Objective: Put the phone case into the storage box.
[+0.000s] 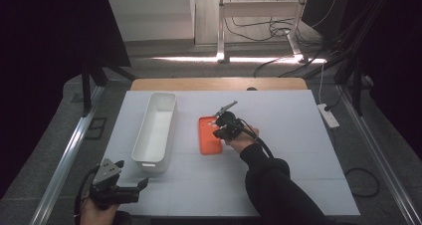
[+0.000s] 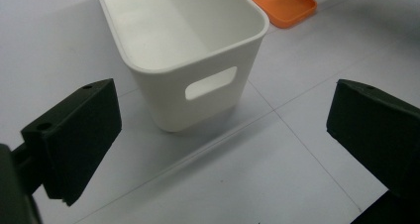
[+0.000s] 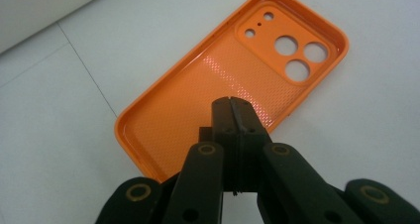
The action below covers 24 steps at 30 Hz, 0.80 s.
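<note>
At the near-left corner of the table (image 1: 278, 185), your left gripper (image 1: 130, 179) sits low in your left hand (image 1: 97, 211), just off the table edge. Its jaws are wide apart, nothing between them. In the left gripper view they frame the near end of the white bin (image 2: 198, 80), which stands upright a little ahead of them, not touching. The end wall of the bin has an oval handle cutout (image 2: 210, 83). Inside it looks bare as far as the view reaches.

Further in, your right sleeve (image 1: 278, 185) runs up from the bottom edge toward table centre. Your right hand (image 1: 242, 138) holds the right gripper (image 1: 217, 128) over the orange phone case (image 1: 209, 135). The jaws are pressed flat together. In the right gripper view, no rim or edge of the case is pinched between them: the closed tips (image 3: 233, 110) sit over the inner floor of the case, near its long edge on your side. Can't tell whether the tips touch the case or hover just above it.

The case (image 3: 233, 85) lies flat on the white table, open side up, camera cutouts (image 3: 297, 58) at the far end. It sits just right of the bin (image 1: 155, 130), with a gap between them. The bin runs lengthwise away from you.

Beyond the table, cables (image 1: 271, 28) lie on the floor.
</note>
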{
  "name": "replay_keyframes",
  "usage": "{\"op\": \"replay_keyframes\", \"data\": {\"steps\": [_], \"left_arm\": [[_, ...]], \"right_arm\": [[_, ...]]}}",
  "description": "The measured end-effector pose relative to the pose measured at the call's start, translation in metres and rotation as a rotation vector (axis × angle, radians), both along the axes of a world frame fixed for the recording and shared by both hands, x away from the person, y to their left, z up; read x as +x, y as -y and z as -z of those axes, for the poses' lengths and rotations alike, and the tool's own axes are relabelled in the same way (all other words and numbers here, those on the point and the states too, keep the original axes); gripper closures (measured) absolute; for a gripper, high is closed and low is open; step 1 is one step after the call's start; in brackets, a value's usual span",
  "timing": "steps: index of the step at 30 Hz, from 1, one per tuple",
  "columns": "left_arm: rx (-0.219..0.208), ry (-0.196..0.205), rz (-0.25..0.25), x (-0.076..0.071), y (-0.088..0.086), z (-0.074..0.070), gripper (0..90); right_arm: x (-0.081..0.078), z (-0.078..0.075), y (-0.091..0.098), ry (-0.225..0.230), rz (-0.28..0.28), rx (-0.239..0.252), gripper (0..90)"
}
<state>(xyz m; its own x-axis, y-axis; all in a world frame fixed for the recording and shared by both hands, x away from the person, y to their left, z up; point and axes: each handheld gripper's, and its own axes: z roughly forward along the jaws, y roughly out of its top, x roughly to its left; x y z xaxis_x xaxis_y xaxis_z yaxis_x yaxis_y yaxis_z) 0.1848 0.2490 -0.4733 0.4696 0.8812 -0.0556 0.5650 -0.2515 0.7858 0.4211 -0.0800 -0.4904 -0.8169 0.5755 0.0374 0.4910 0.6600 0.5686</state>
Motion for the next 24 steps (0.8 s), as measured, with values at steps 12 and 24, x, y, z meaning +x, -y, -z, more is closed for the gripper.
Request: {"op": "replay_keyframes", "data": {"steps": [12,24], "left_arm": [[0.001,0.001,0.0,0.0,0.0,0.0,1.3],[0.0,0.001,0.0,0.0,0.0,0.0,1.3]], "right_arm": [[-0.002,0.017,0.0,-0.022,0.01,-0.034,89.5],[-0.005,0.021,0.0,-0.03,0.008,-0.04,89.6]]}}
